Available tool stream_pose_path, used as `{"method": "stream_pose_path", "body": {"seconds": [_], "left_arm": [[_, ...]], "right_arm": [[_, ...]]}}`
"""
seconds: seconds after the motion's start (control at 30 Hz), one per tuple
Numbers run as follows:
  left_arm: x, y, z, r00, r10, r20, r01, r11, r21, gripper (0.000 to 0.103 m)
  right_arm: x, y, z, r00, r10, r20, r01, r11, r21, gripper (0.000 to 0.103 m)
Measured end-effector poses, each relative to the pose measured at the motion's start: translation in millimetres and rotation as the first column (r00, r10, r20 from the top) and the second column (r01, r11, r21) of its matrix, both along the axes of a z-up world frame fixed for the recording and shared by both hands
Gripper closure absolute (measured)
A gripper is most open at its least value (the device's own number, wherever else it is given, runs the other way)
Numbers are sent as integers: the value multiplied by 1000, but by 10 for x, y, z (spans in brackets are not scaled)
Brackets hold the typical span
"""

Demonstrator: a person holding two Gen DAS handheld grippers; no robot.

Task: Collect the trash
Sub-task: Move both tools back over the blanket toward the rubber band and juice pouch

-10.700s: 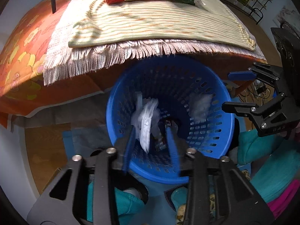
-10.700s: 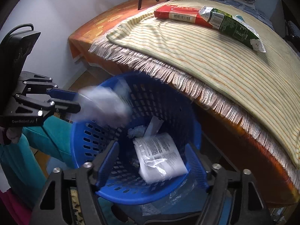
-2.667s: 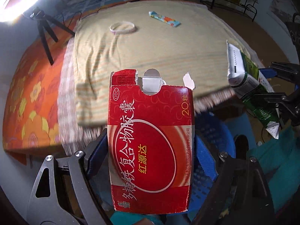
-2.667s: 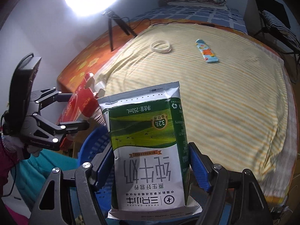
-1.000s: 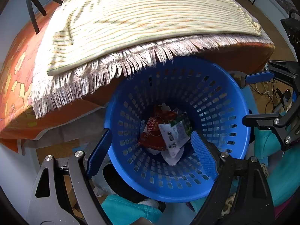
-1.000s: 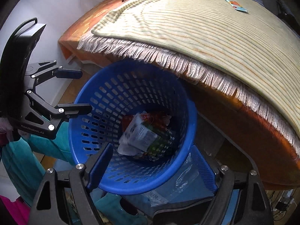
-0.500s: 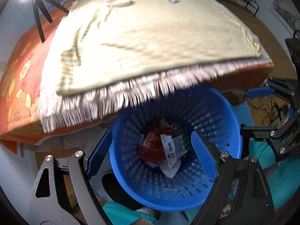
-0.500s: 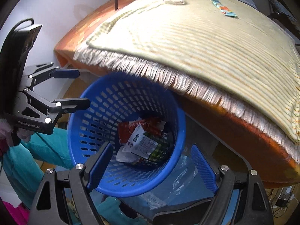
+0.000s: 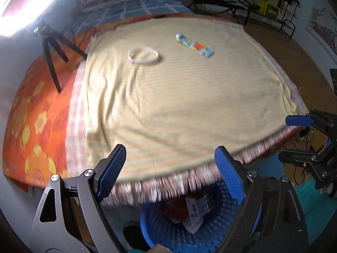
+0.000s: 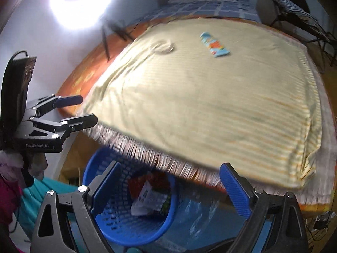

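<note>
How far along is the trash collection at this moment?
Done: a red box and a carton lie in the blue basket. In hand: nothing; left tongs and right tongs are open. Left: the white ring and colourful wrapper on the striped cloth.

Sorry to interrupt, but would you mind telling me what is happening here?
A person is clearing trash off a table. Both tools, left and right, are open and empty above the blue basket, which holds a red box and a carton. A white ring and a colourful wrapper remain on the striped cloth.
</note>
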State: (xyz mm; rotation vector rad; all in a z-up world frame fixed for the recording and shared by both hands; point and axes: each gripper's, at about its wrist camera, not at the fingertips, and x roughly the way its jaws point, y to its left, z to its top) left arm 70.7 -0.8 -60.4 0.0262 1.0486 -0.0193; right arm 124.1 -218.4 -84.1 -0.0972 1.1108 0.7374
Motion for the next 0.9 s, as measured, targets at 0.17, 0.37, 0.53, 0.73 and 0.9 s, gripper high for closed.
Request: {"method": "stream_pose_path", "body": {"seconds": [0.17, 0.37, 0.53, 0.73, 0.9], "left_arm": [[370, 109, 72, 1000, 23, 15, -23, 1000, 15, 15], [795, 282, 57, 998, 68, 11, -68, 998, 1, 19], [1135, 483, 46, 994, 111, 4, -111, 993, -31, 26], [1475, 730, -45, 987, 161, -29, -163, 982, -91, 44], [1719, 912, -178, 978, 195, -72, -203, 969, -139, 57]], "right_arm": [[260, 66, 120, 997, -3, 76, 5, 1000, -19, 7], [706, 185, 219, 995, -10, 100, 12, 1000, -17, 7], [1089, 300, 242, 994, -21, 104, 24, 1000, -20, 8], [1498, 436, 164, 995, -42, 89, 44, 999, -22, 13], [1793, 554, 31, 997, -53, 52, 54, 998, -24, 16]]}}
